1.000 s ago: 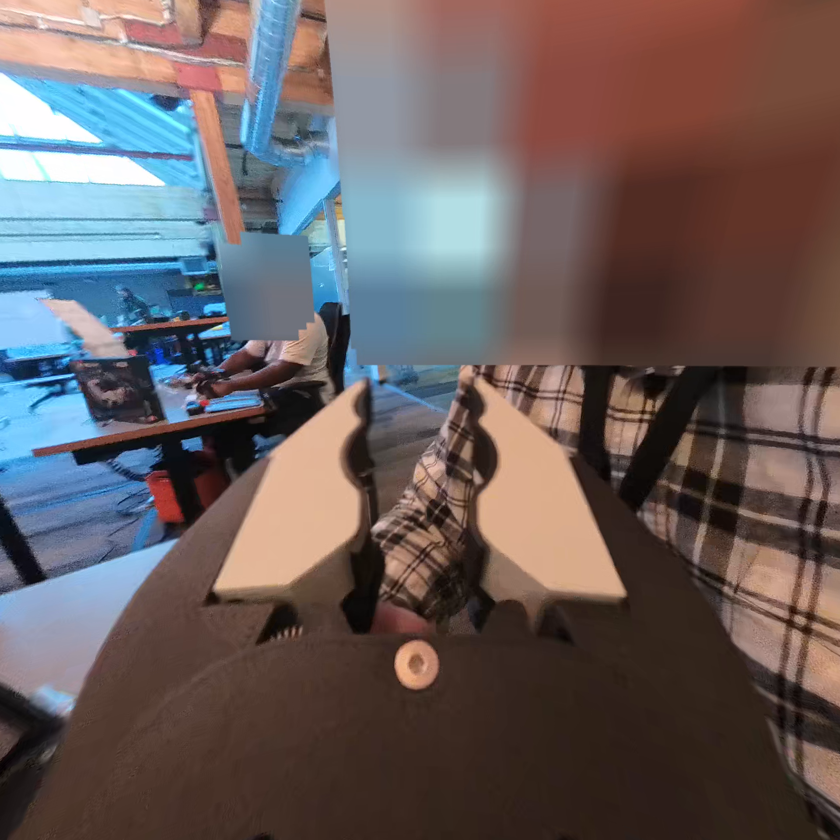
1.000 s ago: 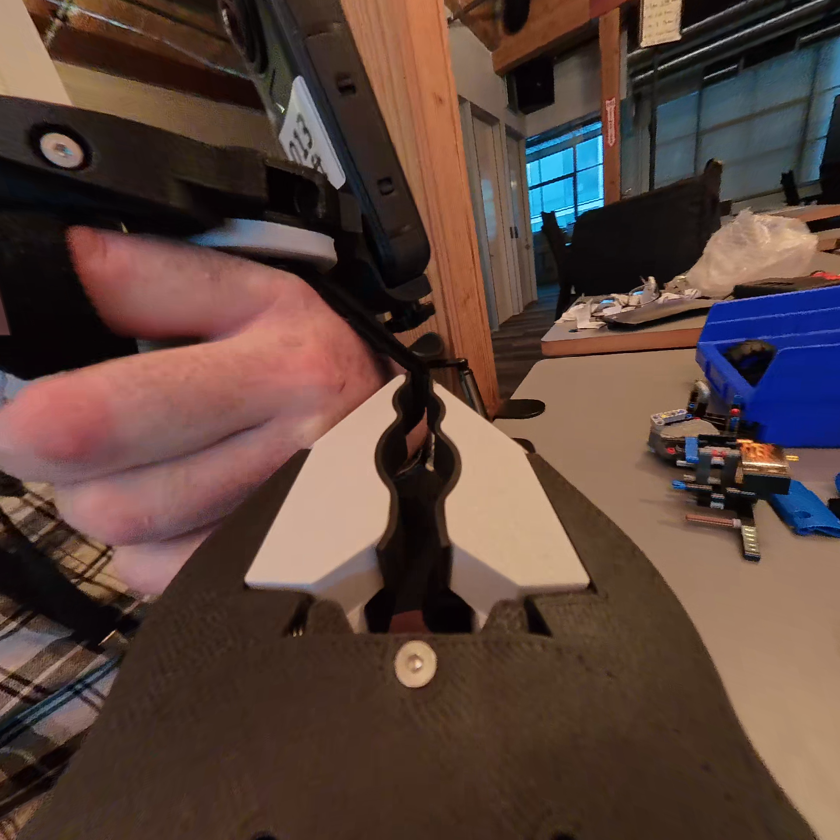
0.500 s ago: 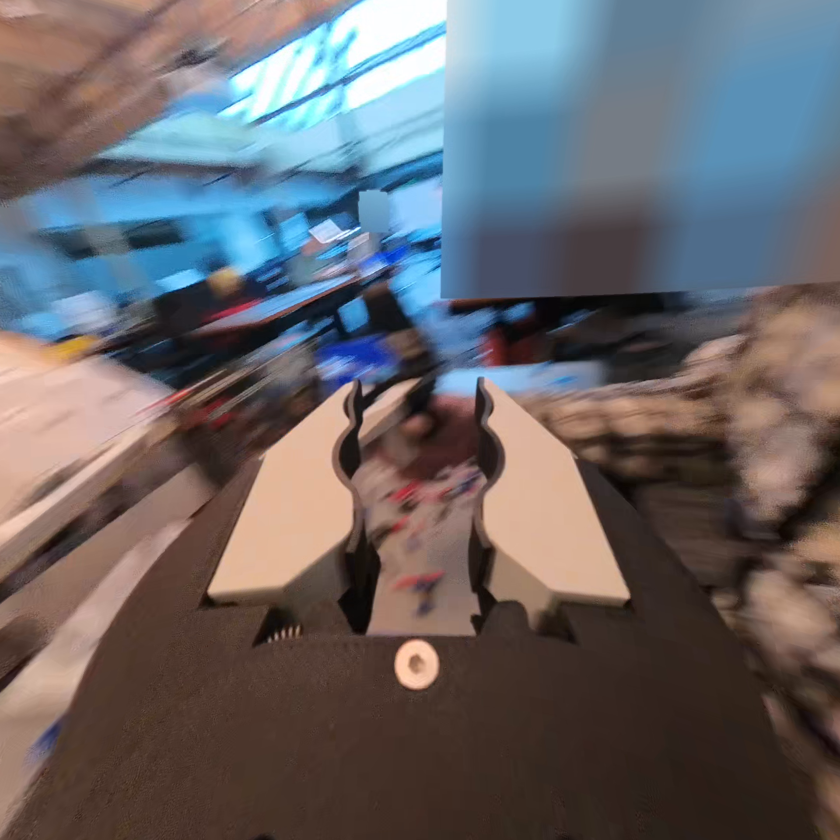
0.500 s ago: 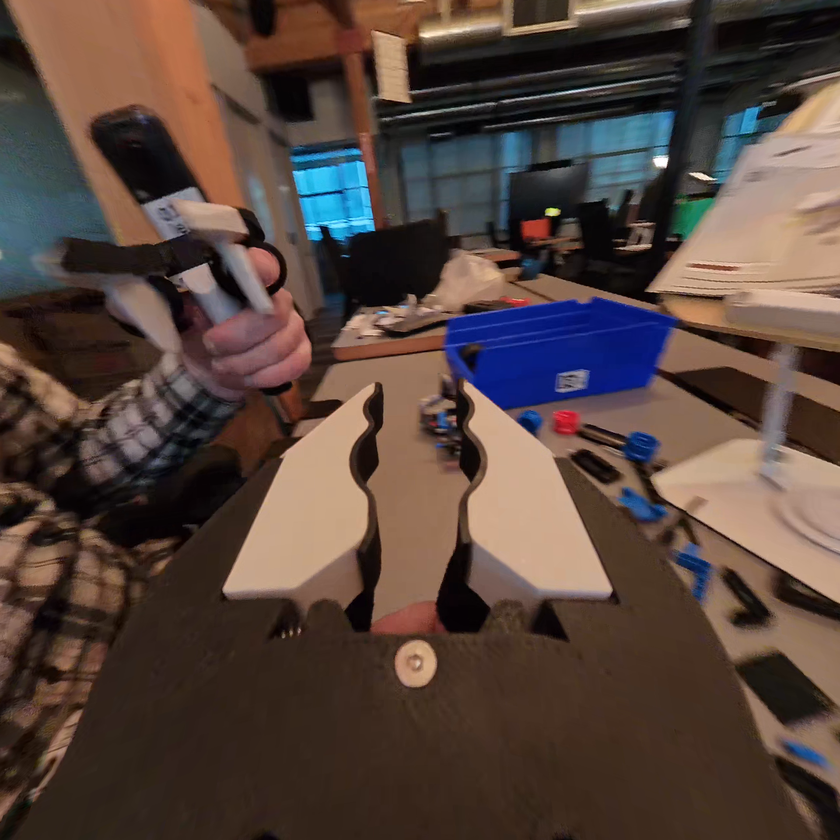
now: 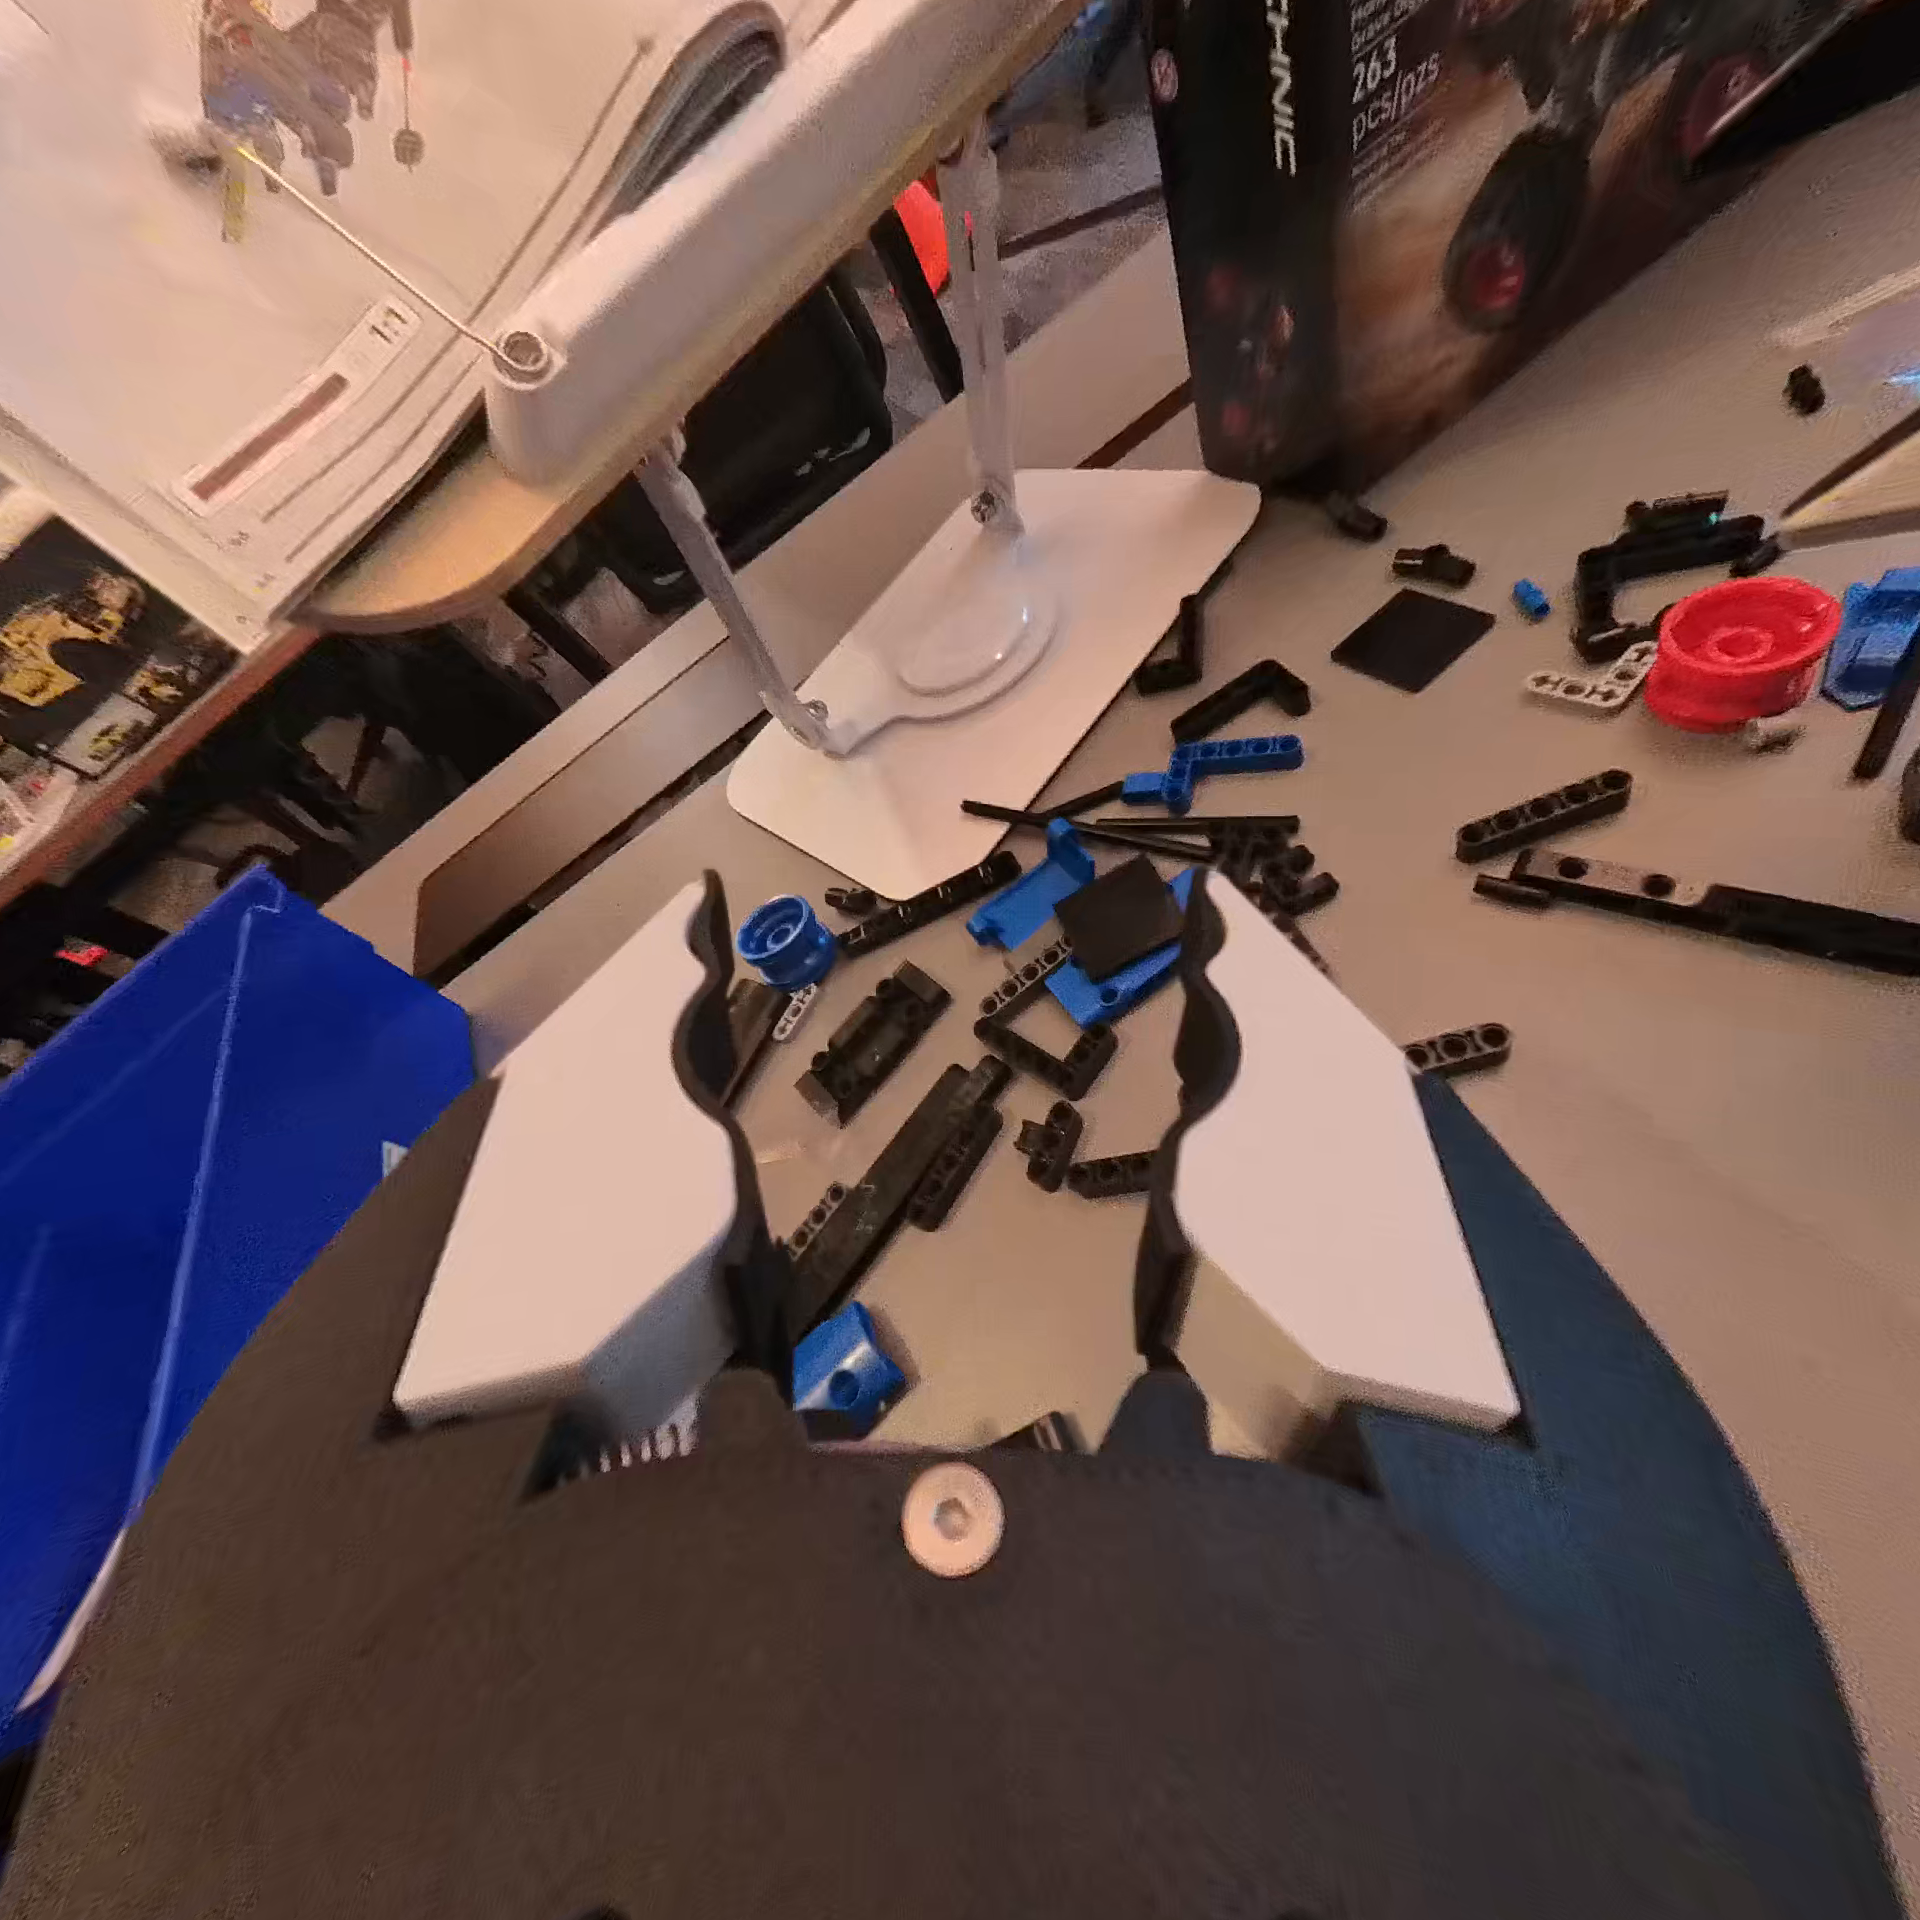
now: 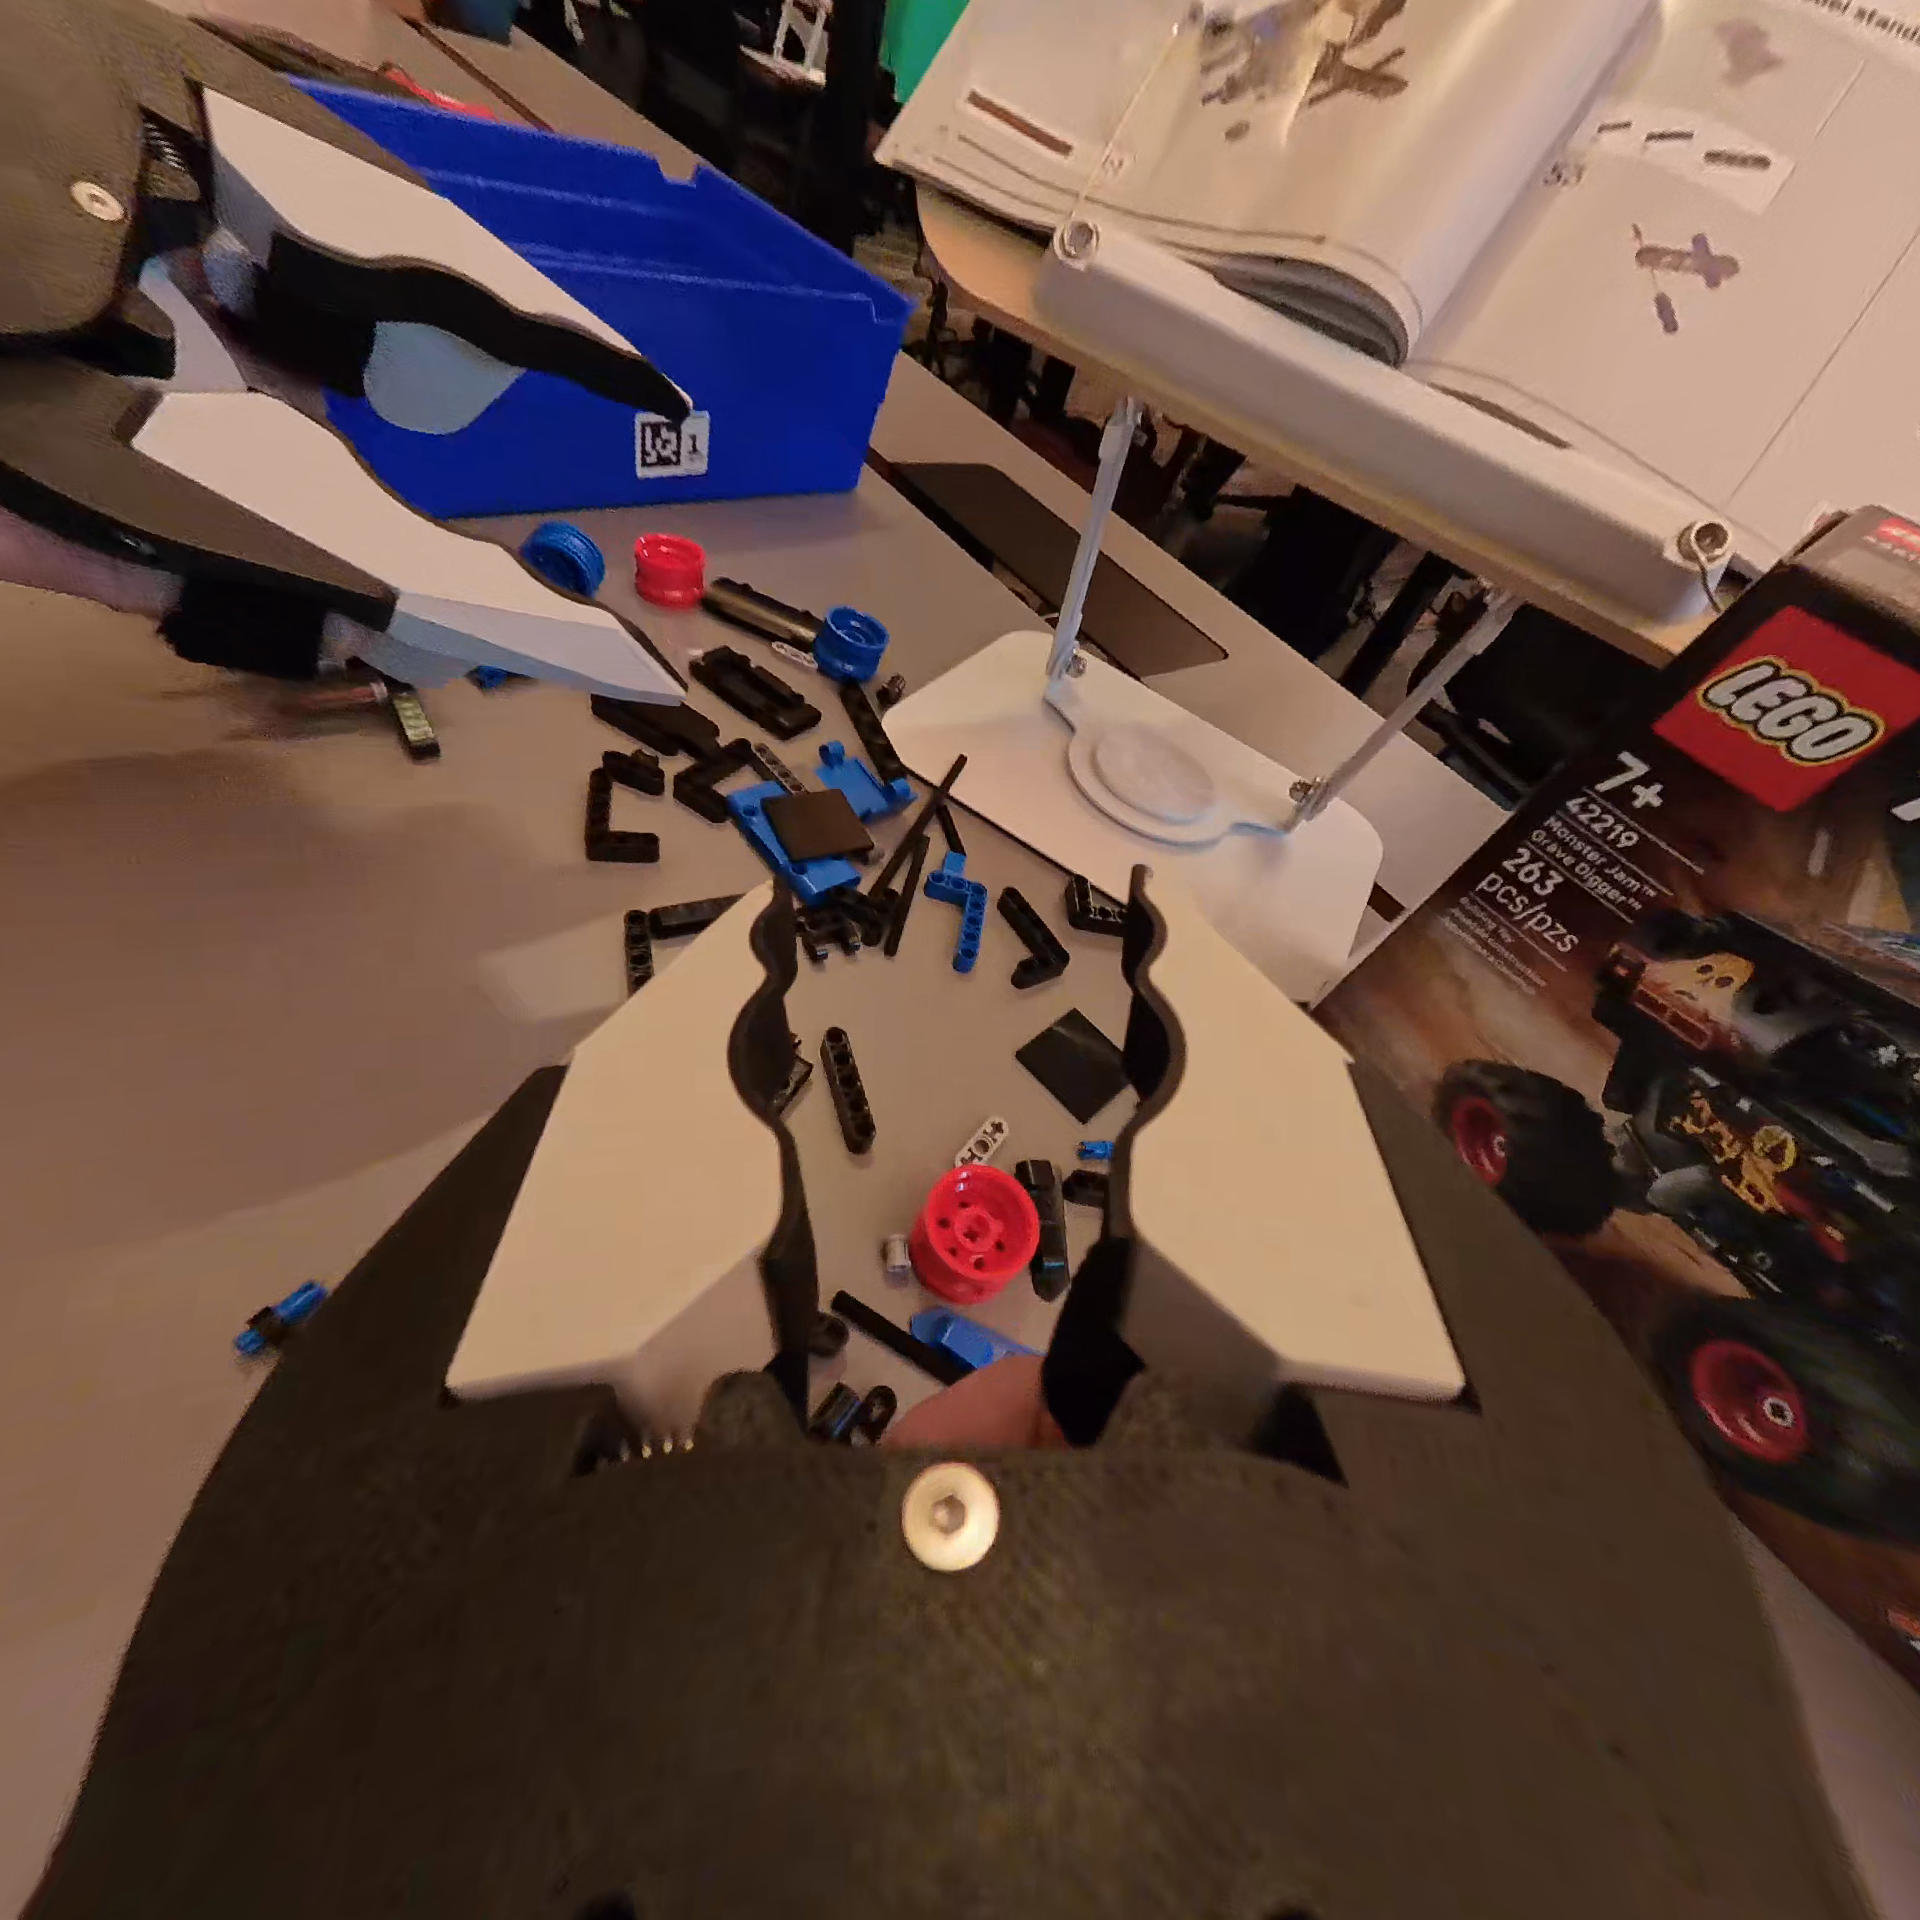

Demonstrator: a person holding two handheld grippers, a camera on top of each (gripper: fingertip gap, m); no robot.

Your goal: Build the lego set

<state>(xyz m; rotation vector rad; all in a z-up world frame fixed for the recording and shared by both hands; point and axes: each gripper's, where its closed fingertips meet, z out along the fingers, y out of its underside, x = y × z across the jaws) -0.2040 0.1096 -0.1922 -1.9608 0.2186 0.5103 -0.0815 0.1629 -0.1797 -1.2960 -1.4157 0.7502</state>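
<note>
both grippers hang open and empty over the table [image 6: 260,1018]: left gripper [image 5: 951,904] near the blue bin [image 5: 187,1143], right gripper [image 6: 956,894] farther from it, above a red wheel [image 6: 971,1231].

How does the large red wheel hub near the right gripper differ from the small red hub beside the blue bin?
The large red wheel hub is bigger and shows its spoked face; the small red hub looks ribbed. The large one lies between the open right gripper fingers in view; the small one sits beside a blue hub. Both are red, round, loose.
</note>
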